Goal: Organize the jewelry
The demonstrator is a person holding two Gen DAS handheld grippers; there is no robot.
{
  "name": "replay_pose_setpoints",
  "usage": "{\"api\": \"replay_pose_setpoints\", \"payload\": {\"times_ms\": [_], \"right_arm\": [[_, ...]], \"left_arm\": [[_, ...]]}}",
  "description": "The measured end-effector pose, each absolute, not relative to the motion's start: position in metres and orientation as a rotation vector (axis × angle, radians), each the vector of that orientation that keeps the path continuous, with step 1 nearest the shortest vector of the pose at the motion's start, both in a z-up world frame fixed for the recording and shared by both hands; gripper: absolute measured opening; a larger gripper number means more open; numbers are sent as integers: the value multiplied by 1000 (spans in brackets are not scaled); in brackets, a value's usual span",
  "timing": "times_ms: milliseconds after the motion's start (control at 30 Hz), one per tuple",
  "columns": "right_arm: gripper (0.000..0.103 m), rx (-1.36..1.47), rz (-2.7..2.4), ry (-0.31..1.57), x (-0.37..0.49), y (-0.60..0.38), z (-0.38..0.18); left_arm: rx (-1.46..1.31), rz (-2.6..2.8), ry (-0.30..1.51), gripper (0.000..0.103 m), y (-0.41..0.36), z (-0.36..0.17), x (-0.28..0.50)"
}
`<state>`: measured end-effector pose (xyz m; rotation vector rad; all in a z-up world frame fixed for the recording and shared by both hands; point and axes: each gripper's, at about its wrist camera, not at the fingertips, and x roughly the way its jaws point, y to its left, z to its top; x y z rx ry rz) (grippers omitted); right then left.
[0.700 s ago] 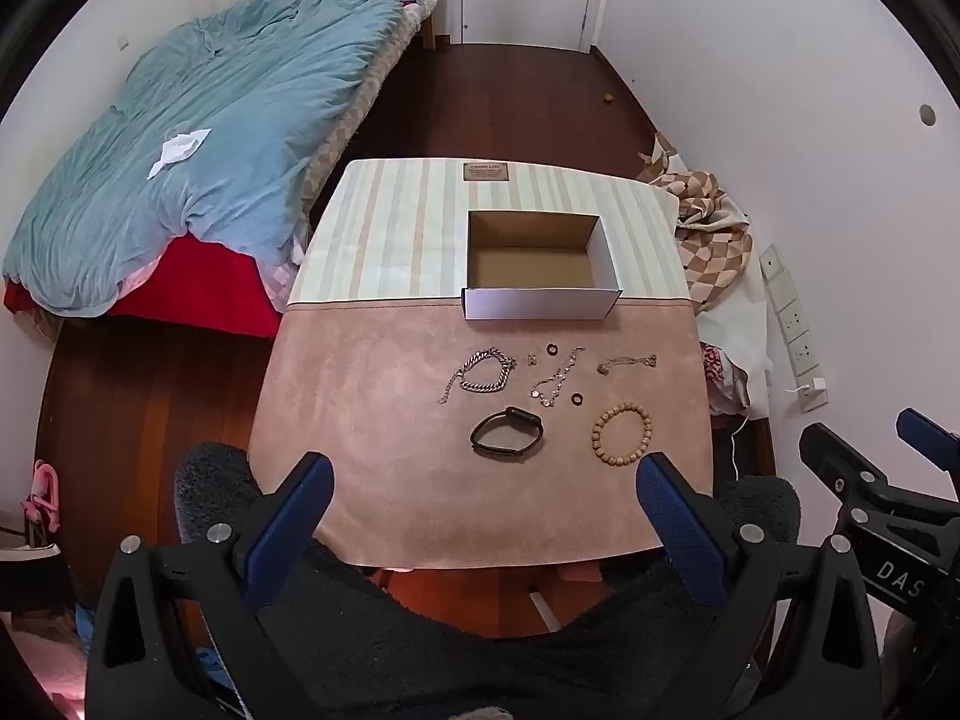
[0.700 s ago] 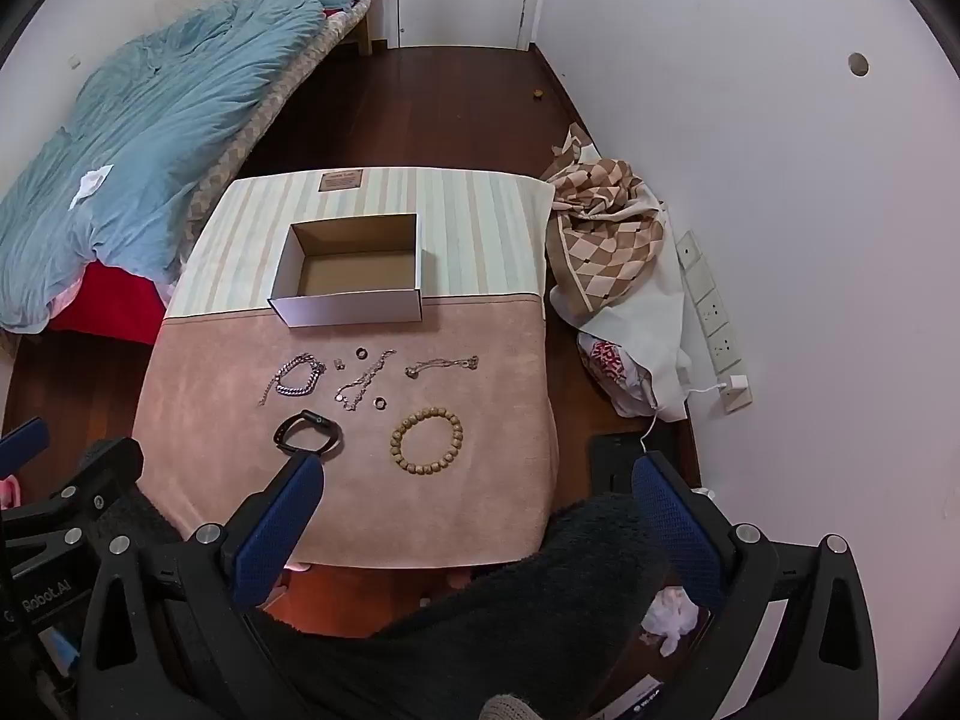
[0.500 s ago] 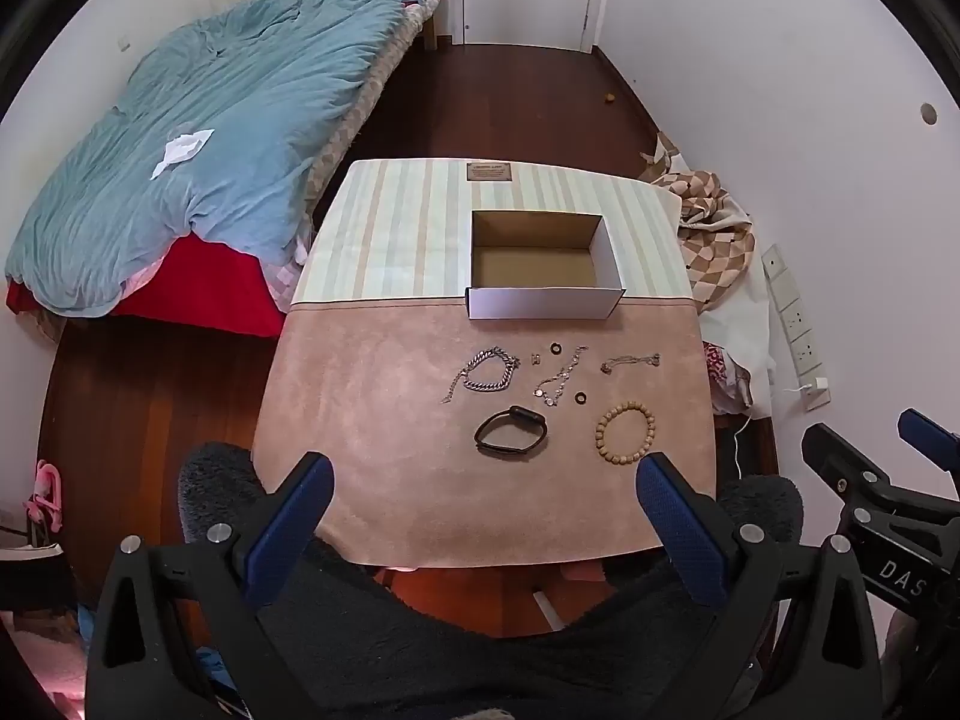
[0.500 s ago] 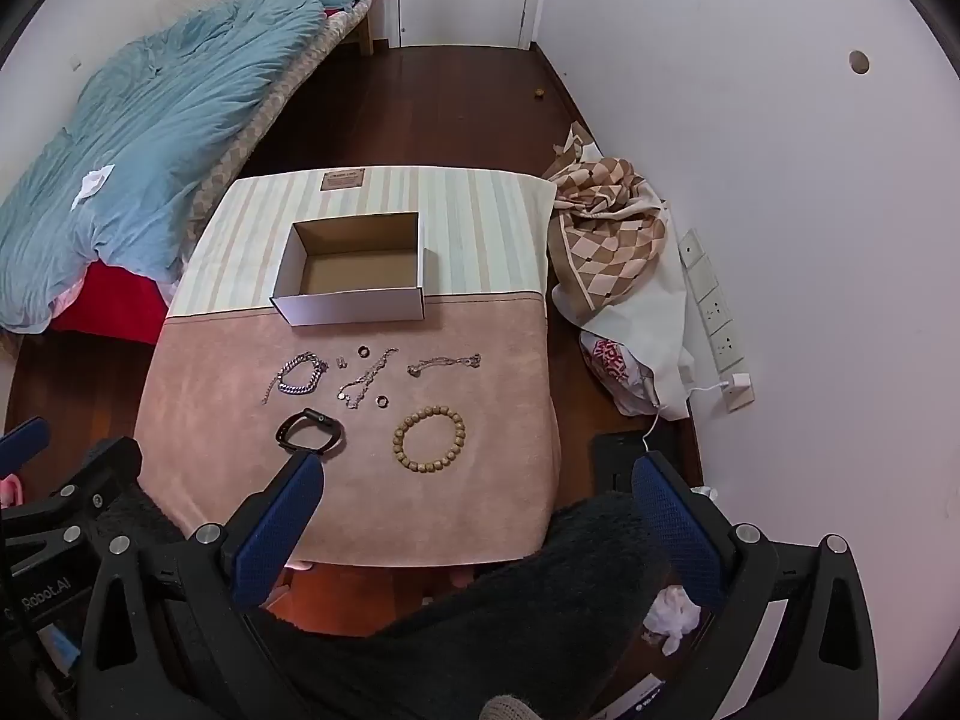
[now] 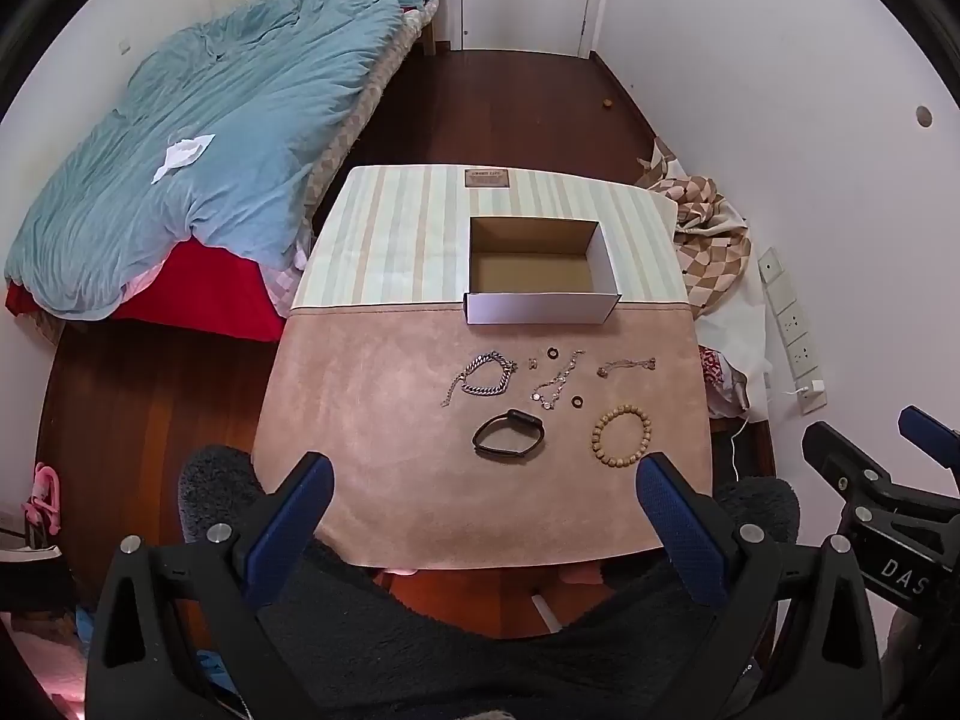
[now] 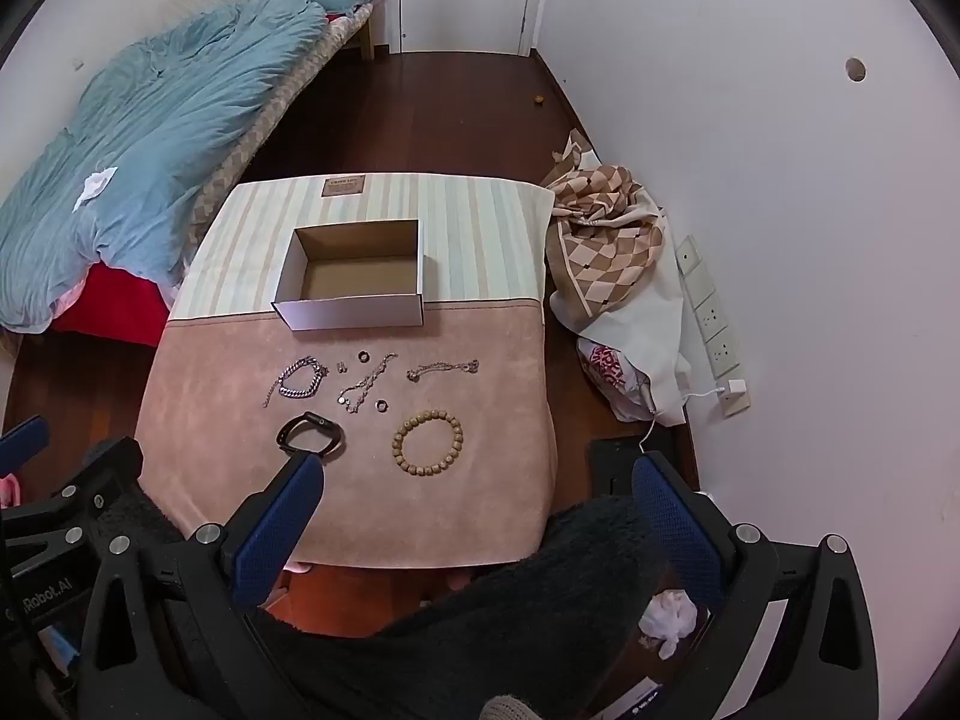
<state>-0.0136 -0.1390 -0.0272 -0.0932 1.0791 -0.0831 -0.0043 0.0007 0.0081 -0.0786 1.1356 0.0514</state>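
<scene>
Jewelry lies on the pink cloth of a table [image 5: 372, 480]: a silver chain bracelet [image 5: 483, 375], a thin chain [image 5: 555, 381], a small pendant chain [image 5: 627, 366], two dark rings [image 5: 552, 352], a black band [image 5: 509, 435] and a wooden bead bracelet [image 5: 621, 437]. An empty white cardboard box [image 5: 540, 307] stands behind them. In the right wrist view I see the box [image 6: 354, 311], the band [image 6: 309, 435] and the bead bracelet [image 6: 428, 443]. My left gripper [image 5: 486, 516] and right gripper [image 6: 474, 519] are open and empty, held high above the table's near edge.
A bed with a blue duvet [image 5: 198, 168] stands to the left. A checked cloth [image 6: 606, 240] and a bag lie on the floor to the right by wall sockets [image 6: 711, 312]. A dark fuzzy sleeve [image 5: 480, 648] fills the bottom of both views.
Both views have shifted very slightly; the table and jewelry sit a touch lower in frame. No object on the table has moved.
</scene>
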Motion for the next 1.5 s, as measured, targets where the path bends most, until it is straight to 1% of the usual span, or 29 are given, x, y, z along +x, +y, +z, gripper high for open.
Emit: {"api": "replay_pose_setpoints", "payload": {"times_ms": [1500], "right_arm": [[103,-112,-94,1062,-14,-141,-21]], "left_arm": [[-71,46,1129,103,4,7,-9]]}}
